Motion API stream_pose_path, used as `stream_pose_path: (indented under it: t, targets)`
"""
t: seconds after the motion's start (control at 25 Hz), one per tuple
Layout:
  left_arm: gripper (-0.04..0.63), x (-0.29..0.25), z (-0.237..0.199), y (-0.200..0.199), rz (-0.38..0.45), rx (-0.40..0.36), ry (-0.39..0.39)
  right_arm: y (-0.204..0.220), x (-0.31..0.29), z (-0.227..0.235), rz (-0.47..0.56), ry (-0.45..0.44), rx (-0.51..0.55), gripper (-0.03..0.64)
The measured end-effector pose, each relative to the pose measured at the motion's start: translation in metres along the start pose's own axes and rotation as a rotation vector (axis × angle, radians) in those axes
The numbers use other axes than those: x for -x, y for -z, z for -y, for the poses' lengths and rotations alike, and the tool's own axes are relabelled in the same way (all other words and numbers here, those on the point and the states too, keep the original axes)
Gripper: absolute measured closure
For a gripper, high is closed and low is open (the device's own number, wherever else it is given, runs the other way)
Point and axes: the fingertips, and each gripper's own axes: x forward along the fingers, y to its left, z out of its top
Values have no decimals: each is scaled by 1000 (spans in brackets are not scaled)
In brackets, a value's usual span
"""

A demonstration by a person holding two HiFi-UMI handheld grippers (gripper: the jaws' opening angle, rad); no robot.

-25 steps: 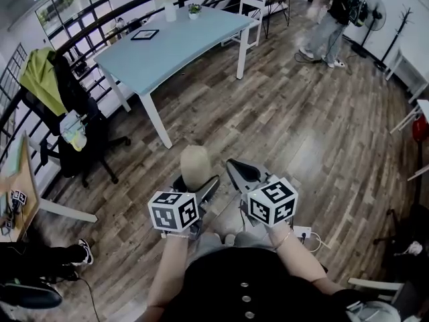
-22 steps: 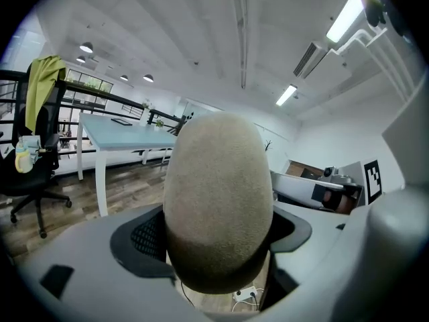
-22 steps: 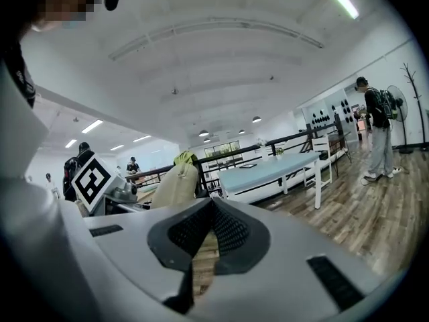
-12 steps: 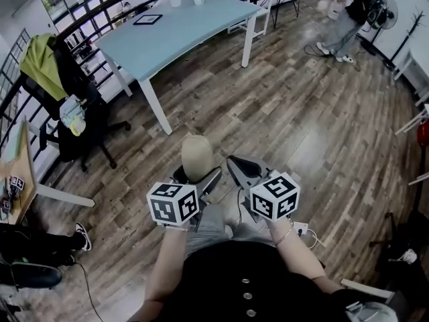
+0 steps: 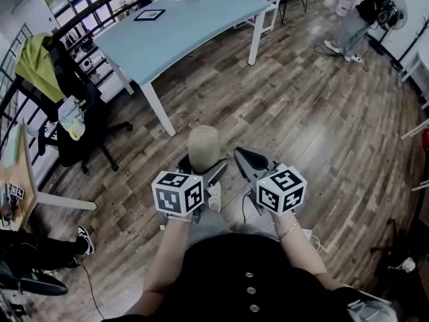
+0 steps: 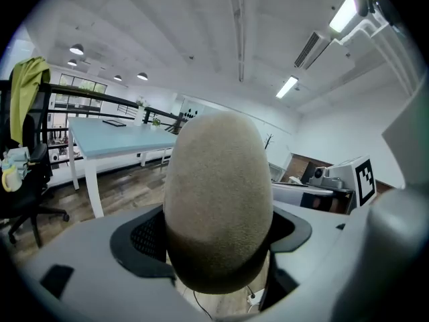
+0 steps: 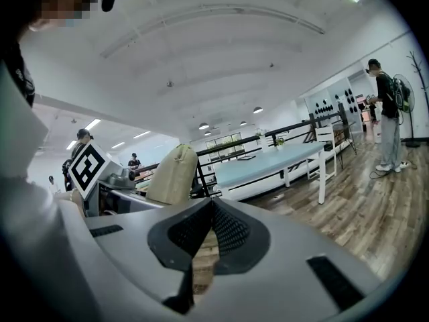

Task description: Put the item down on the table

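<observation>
Between the jaws of the left gripper point(image 5: 199, 169) sits a tan egg-shaped item point(image 5: 204, 145), squeezed tight, up over the wood floor point(image 5: 315, 113). Beside it, the right gripper point(image 5: 241, 155) is pinched closed on nothing. The blue table point(image 5: 181, 29) stands well away.

**Colour check — grey, tan, pale blue**

Item point(image 6: 218, 200): tan-beige all over, fine fuzzy texture, no print.
Left gripper point(image 5: 200, 168) and right gripper point(image 7: 208, 205): light grey shells, black pads with a fine mesh pattern.
Marker cubes point(image 5: 177, 194): white faces with black square-block markers, the same on both grippers.
Table point(image 5: 181, 35): pale blue top, white legs.
Floor point(image 5: 301, 113): wood planks, brown with grey streaks.
Jacket point(image 5: 35, 62): yellow-green.
Office chair point(image 5: 86, 138): black.
Person's top point(image 5: 234, 287): black, with small pale buttons down the front.
Ceiling point(image 6: 201, 39): plain white.
</observation>
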Motion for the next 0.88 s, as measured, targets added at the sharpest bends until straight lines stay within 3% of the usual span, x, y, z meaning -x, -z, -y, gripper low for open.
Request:
stream_pose_path:
  t: [0.52,0.88]
  targets:
    - [186,-89,-111,-125,41,-32,40,-80,-135,85,49,75,18,611]
    - [186,-131,-155,-141,-9,5,47,-93,-186,119,18,97,1,611]
